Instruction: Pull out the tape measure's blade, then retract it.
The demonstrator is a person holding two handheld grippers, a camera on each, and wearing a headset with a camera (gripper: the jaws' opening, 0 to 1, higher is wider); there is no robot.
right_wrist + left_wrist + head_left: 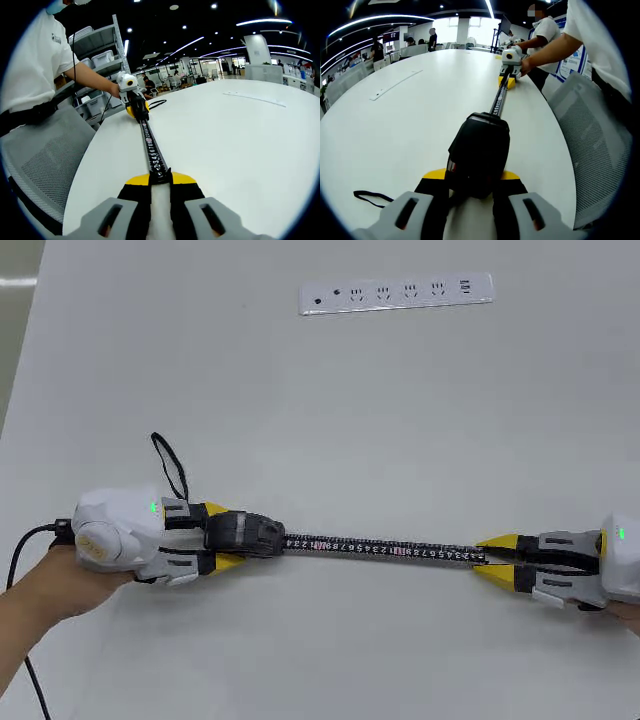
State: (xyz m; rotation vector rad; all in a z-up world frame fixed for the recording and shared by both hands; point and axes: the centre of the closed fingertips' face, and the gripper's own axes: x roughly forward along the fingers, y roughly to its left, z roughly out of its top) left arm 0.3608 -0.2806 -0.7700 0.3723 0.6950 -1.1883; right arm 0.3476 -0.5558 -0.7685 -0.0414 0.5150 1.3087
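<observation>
- Lying lengthwise on the smooth white tabletop point(300, 390), the chunky black plastic tape-measure case point(245, 533) sits at the left of the head view, with its blade drawn out to the right.
- The left gripper point(222, 535), white-bodied with grey fingers and yellow tips, has its jaws closed on the rear of the case, one finger on each side. In the left gripper view the case point(480, 152) stands up between the two yellow tips, touching both.
- The narrow black blade with white numerals point(385, 549) runs in a straight line just above or on the table from the mouth of the case to the right gripper point(492, 558).
- The right gripper's jaws are pinched narrow on the far end of the blade. In the right gripper view the blade point(150, 147) ends right between the yellow tips, with no gap to see.
- The two grippers are well apart, facing each other along the blade.
- A hand point(60, 585) holds the left gripper's white body at the lower left of the head view.
- A thin black looped wrist strap point(168, 460) lies on the table just behind the left gripper.
- A black cable point(20, 550) curves away from the back of the left gripper toward the table's edge.
- A long white power strip point(396, 293) lies flat near the far side of the table, well apart from the tape.
- A grey mesh chair back point(590, 150) stands beside the table's near edge in the left gripper view.
</observation>
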